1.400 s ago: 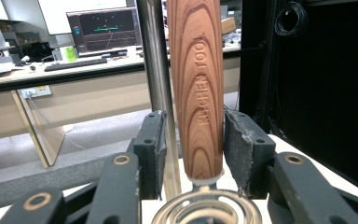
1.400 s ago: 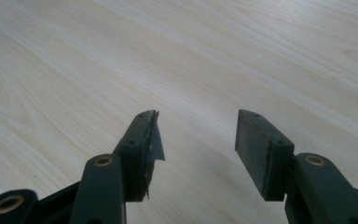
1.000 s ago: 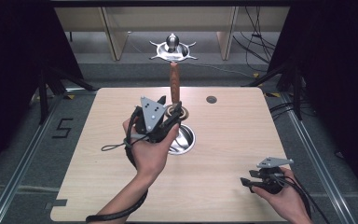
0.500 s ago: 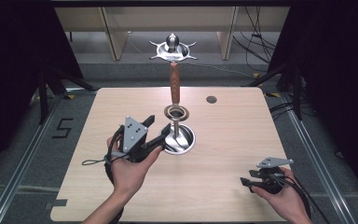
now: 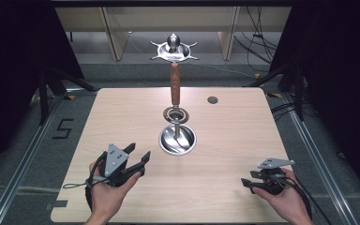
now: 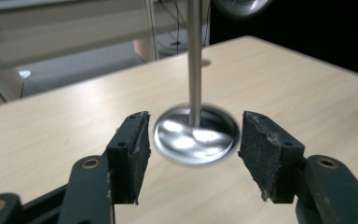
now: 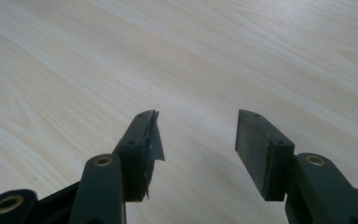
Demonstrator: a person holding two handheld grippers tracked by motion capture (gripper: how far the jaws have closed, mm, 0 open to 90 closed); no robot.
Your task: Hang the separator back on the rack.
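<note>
1. High view: a "5" (image 5: 62, 128) is marked on the floor left of the table (image 5: 122, 108); no other writing reads.
2. Stand (image 5: 177, 138), with a round steel base, a thin post, a ring and a wooden upper shaft, sits mid-table.
3. Left gripper (image 5: 138, 159) is at the near left, well apart from the stand; earlier it was up at the ring. Its jaws have just been opening and now gape wide with nothing between them.
4. Left gripper view: the base (image 6: 196, 135) lies beyond the pads, untouched.
5. Right gripper (image 5: 247, 183) rests near right as before, jaws apart over bare wood.
</note>
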